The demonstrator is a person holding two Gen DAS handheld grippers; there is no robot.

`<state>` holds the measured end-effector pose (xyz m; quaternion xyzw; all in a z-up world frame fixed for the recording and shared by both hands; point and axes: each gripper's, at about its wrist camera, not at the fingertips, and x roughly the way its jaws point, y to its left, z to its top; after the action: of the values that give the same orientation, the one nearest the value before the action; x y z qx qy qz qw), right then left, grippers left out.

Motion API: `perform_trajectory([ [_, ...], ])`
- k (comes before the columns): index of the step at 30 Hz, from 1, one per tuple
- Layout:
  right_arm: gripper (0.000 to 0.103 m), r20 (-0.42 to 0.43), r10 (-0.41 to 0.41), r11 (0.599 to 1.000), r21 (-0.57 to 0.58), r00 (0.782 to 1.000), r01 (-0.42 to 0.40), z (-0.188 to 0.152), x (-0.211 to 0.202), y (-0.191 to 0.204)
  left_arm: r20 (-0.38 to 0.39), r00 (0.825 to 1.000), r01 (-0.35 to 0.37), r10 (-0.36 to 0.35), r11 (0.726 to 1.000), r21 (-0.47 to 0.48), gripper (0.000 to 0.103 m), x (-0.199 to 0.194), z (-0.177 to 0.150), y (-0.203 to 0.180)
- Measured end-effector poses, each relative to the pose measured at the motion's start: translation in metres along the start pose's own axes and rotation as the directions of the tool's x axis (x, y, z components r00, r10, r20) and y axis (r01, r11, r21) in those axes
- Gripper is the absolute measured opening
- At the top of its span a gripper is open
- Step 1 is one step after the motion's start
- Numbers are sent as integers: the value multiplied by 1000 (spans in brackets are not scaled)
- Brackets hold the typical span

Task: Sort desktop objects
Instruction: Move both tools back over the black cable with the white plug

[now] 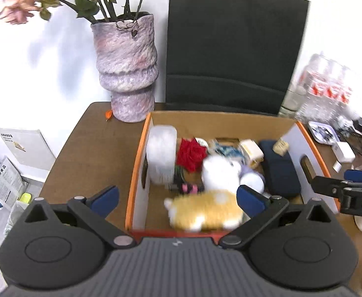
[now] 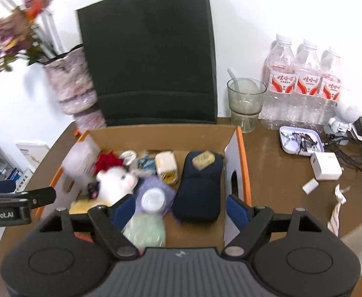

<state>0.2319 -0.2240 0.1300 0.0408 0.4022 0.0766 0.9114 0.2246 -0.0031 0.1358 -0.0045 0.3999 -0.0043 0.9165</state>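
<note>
An open cardboard box point(image 1: 220, 120) with orange edges sits on the brown desk and also shows in the right wrist view point(image 2: 166, 133). It holds a yellow plush toy point(image 1: 205, 210), a white plush point(image 1: 219, 173), a red flower point(image 1: 190, 154), a white roll point(image 1: 162, 154) and a navy case point(image 2: 199, 185). My left gripper point(image 1: 178, 199) is open above the box's near left corner, with nothing between its fingers. My right gripper point(image 2: 181, 209) is open above the box's near right side, over a greenish bottle point(image 2: 146, 227), and holds nothing.
A purple vase point(image 1: 127, 69) with dried flowers stands behind the box on the left, and a black bag point(image 2: 148, 54) stands against the wall. To the right are a glass cup point(image 2: 245, 101), water bottles point(image 2: 304, 84), a small tray point(image 2: 301, 142), a white charger point(image 2: 325, 165) and cables.
</note>
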Motion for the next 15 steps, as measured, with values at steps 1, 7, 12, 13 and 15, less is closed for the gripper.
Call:
perform_trajectory([
  [1,80,8,3,1000,-4,1000,-3,-9,-5,2,10,1000,2,-2,1000,-1,103,-6,-10,-1],
  [7,80,59,1,1000,-32,998,1,-75,-33,12,37,999,5,-6,1000,30,103,-27,-73,-9],
  [12,80,73,0,999,-40,997,3,-134,-52,17,33,998,47,-47,999,21,103,-39,-132,-9],
  [13,80,78,-6,999,-36,997,9,-147,-56,18,38,999,37,-38,999,21,103,-42,-145,-10],
  [15,80,81,-4,1000,-18,997,6,-171,-63,19,47,999,26,-26,1000,15,103,-49,-168,-9],
])
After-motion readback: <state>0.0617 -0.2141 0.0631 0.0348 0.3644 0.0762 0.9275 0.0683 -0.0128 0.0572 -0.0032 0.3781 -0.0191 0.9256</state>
